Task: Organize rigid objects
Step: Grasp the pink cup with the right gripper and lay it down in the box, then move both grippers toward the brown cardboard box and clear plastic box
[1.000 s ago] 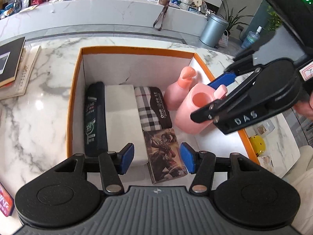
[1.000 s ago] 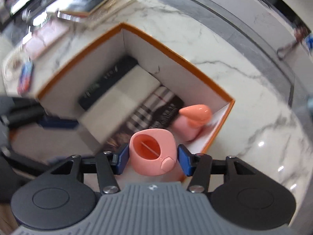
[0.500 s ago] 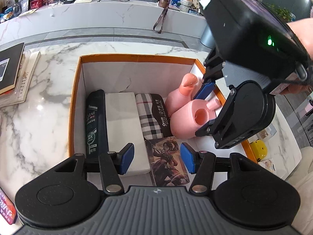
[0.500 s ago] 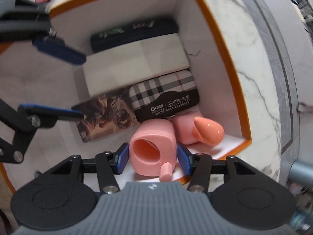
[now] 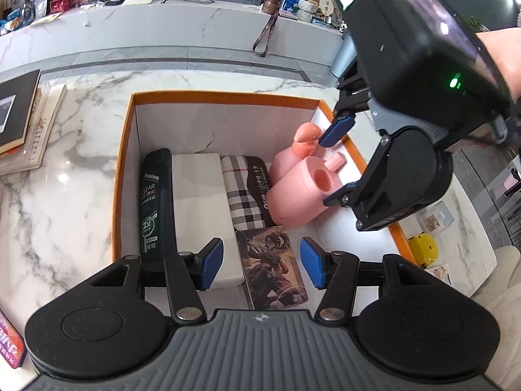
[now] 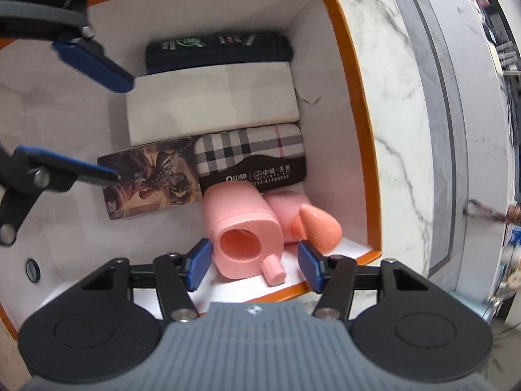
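Right claw [image 6: 252, 262]: its jaws are opening around the pink cup [image 6: 246, 238]; a half second back the pads pressed on the cup's sides, and now a gap shows on the right side, while the left pad sits right at the cup's edge.
Pink cup: lies on its side on the floor of the orange-rimmed box [image 5: 224, 96], mouth toward the right claw, its small nub pointing out; it touches the pink bottle [image 5: 298, 150] beside it.
What has changed: a second back the cup hung upright in the right claw above the box; since then the claw has rolled and sunk, and the cup is now down in the box's near-right corner.
Left claw [image 5: 260, 262]: open and empty, unmoved over the last second, hovering above the picture card [image 5: 272, 262] at the box's near side.
Rest of the box: a dark shampoo bottle [image 5: 153, 202], a white block [image 5: 200, 202] and a plaid case [image 5: 246, 195] lie side by side along the far part, unchanged.
Outside the box: a yellow thing [image 5: 421, 249] sits on the bench [image 5: 65, 176] past the right rim.
Meaning for the task: the cup looks placed; the release is under way but not finished.
Next, as a judgement: the right claw needs to lift clear without dragging the cup or knocking the pink bottle, then go for what is left on the bench.
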### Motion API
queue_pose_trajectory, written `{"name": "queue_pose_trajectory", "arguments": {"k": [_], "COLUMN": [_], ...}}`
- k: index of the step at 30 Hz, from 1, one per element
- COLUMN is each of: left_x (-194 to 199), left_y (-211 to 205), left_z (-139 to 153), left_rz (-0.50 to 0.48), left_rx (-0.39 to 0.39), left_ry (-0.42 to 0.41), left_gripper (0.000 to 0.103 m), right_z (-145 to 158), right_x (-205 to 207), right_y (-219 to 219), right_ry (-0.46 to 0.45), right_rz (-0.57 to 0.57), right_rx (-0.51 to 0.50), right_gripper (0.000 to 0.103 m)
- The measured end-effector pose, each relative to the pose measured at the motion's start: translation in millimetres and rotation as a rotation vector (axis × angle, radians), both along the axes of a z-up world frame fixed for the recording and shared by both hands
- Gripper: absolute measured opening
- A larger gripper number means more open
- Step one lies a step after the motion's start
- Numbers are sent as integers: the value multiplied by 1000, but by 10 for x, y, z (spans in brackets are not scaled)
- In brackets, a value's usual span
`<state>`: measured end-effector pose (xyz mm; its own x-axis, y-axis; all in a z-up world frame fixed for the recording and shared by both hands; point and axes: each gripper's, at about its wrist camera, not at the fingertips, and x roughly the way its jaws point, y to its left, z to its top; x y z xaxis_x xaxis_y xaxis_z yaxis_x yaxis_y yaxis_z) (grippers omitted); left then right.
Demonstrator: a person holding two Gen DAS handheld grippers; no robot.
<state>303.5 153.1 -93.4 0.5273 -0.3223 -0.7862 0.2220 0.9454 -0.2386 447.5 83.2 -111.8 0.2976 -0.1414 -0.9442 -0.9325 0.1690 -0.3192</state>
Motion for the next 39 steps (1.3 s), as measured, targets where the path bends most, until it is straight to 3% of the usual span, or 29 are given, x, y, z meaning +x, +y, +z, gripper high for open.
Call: {"name": "queue_pose_trajectory", "arguments": {"k": [3, 7, 12, 16, 21, 29, 35, 39], "left_x": [-72, -213, -412, -532, -646, -748, -601, -455], "left_y": [-20, -104, -378, -693, -1135, -1897, -2292, -2504], "left_z": [111, 344, 650, 772, 728, 555, 311, 176], "left_rz": [-6, -28, -97, -149, -175, -274, -306, -303], "left_rx": [5, -11, -52, -59, -60, 68, 122, 143], "left_ry": [-21, -85, -166, -207, -239, -223, -149, -129], "left_gripper": [64, 64, 64, 61, 60, 59, 59, 59], "right_z": [103, 444, 909, 1026, 911, 525, 206, 81], "right_x": [-77, -162, -362, -630, -1072, -1637, -1506, -1385], "right_y": [-27, -160, -616, -1131, -1775, -2627, -3212, -3356], "right_ry": [-25, -42, -96, -154, -224, -330, -316, -372], "right_rz": [5, -49, -198, -365, -594, -930, -1265, -1331], "right_rx": [27, 149, 323, 439, 592, 758, 765, 767], "right_gripper": [60, 60, 60, 60, 60, 60, 60, 63]}}
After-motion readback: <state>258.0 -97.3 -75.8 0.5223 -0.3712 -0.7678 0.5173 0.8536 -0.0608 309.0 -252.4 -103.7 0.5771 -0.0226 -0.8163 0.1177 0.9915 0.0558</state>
